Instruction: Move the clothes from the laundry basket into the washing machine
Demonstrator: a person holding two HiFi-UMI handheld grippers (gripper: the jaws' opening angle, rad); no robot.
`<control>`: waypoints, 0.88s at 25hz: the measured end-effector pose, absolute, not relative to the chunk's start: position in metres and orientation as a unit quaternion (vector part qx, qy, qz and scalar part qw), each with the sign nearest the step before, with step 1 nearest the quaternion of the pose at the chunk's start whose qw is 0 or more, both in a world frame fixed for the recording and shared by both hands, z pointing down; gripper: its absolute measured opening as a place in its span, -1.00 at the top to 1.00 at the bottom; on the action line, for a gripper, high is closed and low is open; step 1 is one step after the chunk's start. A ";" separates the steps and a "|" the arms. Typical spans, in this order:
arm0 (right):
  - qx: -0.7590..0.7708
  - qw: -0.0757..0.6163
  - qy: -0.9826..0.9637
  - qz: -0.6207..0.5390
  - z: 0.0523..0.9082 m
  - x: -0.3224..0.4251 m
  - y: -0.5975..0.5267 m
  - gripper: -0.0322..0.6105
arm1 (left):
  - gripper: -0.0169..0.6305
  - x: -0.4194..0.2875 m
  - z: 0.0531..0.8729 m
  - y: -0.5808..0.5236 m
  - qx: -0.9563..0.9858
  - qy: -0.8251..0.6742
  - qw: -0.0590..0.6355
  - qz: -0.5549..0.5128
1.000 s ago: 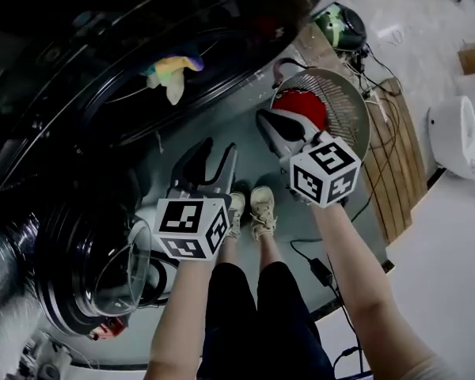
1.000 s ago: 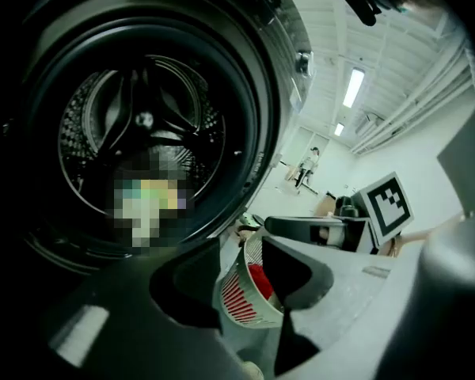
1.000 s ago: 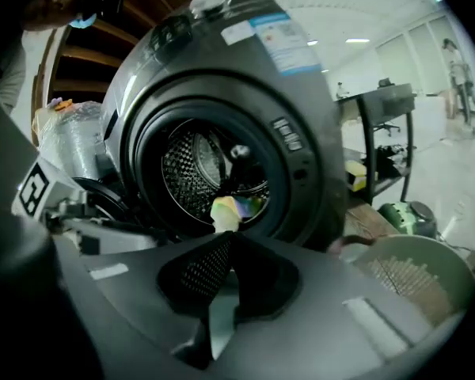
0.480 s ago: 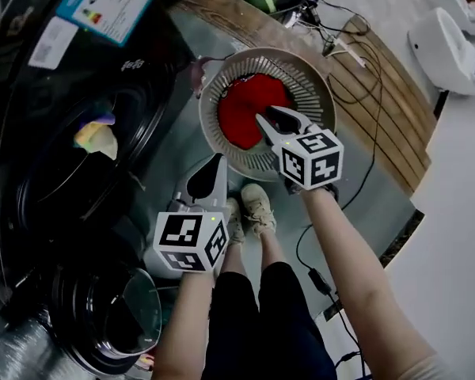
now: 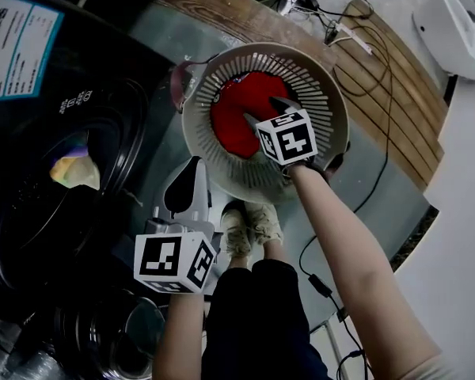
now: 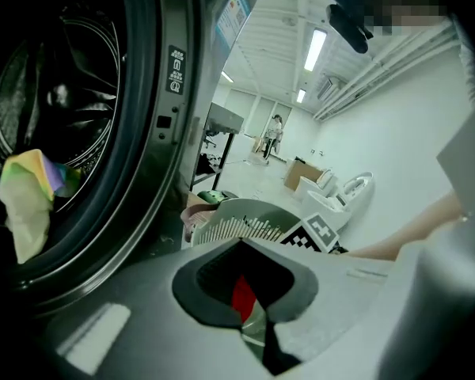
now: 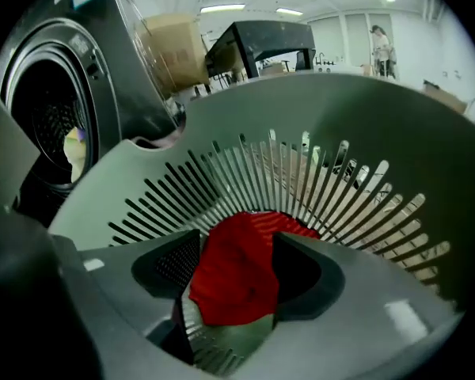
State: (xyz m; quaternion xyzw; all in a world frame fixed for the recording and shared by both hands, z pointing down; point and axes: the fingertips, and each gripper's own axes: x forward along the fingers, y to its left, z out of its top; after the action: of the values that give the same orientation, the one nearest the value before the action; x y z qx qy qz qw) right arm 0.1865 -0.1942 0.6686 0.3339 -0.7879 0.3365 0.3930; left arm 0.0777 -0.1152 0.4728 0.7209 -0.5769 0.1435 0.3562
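A round slatted laundry basket (image 5: 335, 105) (image 7: 317, 125) (image 6: 236, 216) stands on the floor and holds a red cloth (image 5: 236, 111) (image 7: 236, 279). My right gripper (image 5: 263, 111) (image 7: 237, 244) reaches down inside the basket, open, with its jaws on either side of the red cloth and touching nothing that I can make out. My left gripper (image 5: 193, 163) (image 6: 239, 244) hangs shut and empty between the basket and the washing machine (image 5: 39, 212) (image 6: 150, 93). A multicoloured cloth (image 5: 74, 169) (image 6: 28, 192) lies in the drum.
The washer's round glass door (image 5: 131, 331) hangs open at lower left. The person's shoes (image 5: 249, 224) stand just below the basket. Cables (image 5: 332, 271) trail over the floor, and a wooden board (image 5: 396, 77) and a white appliance (image 5: 459, 22) sit to the right.
My right gripper has dropped into the basket over the red cloth. The left gripper, open a second ago, has shut and drifted down and left. The head view has swung toward the basket.
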 end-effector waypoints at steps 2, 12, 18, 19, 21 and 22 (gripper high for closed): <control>0.331 0.433 -0.773 0.324 0.699 0.193 -0.196 -0.06 | 0.94 0.069 0.476 -0.120 0.722 -0.580 0.350 0.138; 0.325 0.535 -0.719 0.302 0.772 0.212 -0.195 0.65 | 0.94 0.056 0.513 -0.131 0.736 -0.570 0.340 0.134; 0.275 0.385 -0.793 0.385 0.685 0.171 -0.178 0.67 | 0.55 0.076 0.500 -0.117 0.736 -0.550 0.365 0.149; 0.268 0.364 -0.801 0.391 0.664 0.167 -0.171 0.67 | 0.41 0.081 0.497 -0.112 0.736 -0.544 0.372 0.153; 0.257 0.331 -0.818 0.395 0.619 0.160 -0.157 0.67 | 0.14 0.091 0.493 -0.102 0.733 -0.536 0.385 0.168; 0.251 0.319 -0.825 0.393 0.598 0.158 -0.150 0.68 | -0.01 0.095 0.492 -0.098 0.730 -0.531 0.391 0.177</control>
State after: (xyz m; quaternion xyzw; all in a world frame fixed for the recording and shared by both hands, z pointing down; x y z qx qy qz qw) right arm 0.1580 -0.1499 0.5978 0.2514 -0.8251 0.3932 0.3185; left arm 0.0952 -0.0983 0.4919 0.7305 -0.5313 0.1773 0.3907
